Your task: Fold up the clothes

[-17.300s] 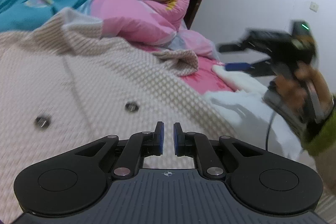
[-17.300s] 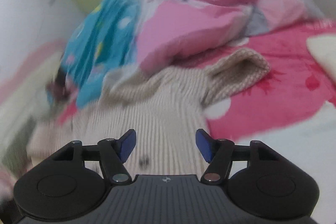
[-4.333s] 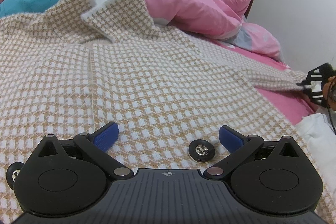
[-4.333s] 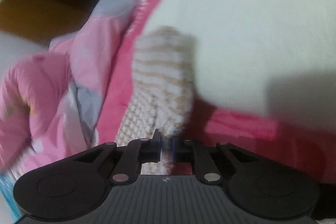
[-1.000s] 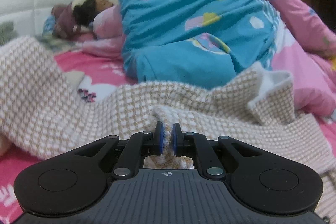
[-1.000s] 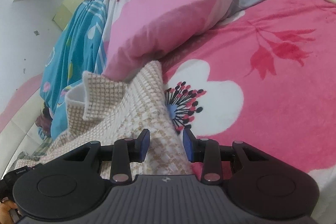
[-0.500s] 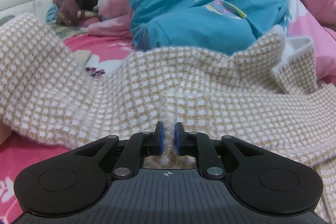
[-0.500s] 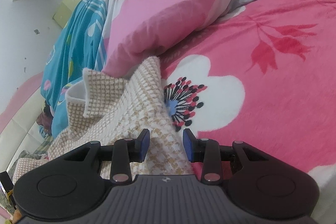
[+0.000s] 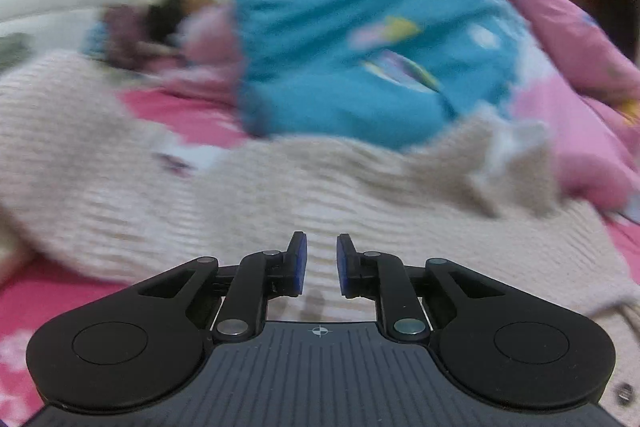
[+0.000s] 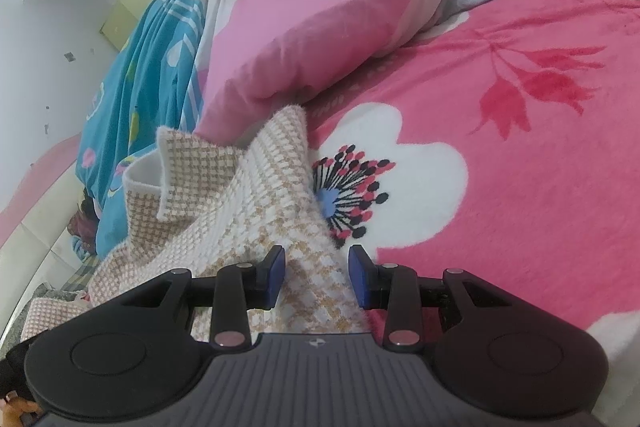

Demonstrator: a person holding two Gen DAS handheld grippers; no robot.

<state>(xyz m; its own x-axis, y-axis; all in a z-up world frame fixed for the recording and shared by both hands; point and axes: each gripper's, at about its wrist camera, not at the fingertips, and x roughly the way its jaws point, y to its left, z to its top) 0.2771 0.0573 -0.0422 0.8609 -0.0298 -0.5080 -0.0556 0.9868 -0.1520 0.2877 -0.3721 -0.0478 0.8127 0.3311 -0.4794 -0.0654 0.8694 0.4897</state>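
A beige-and-white houndstooth knit jacket (image 9: 280,195) lies spread on the bed, blurred in the left wrist view. My left gripper (image 9: 320,263) hovers just over its near part, its blue pads a small gap apart and nothing pinched between them. In the right wrist view the jacket (image 10: 256,211) shows its turned-up collar (image 10: 176,163) and a folded side edge. My right gripper (image 10: 316,277) is open and straddles that edge, with fabric lying between the fingers but not clamped.
A pink floral blanket (image 10: 500,167) covers the bed to the right of the jacket. A pink duvet (image 10: 320,27) and a blue patterned duvet (image 9: 360,47) are heaped right behind it. A dark bundle (image 9: 168,15) lies by the headboard.
My left gripper had been shut on a ridge of the jacket; its pads have parted, the fabric has dropped flat, and the view is blurred by motion. The right gripper has held still, open.
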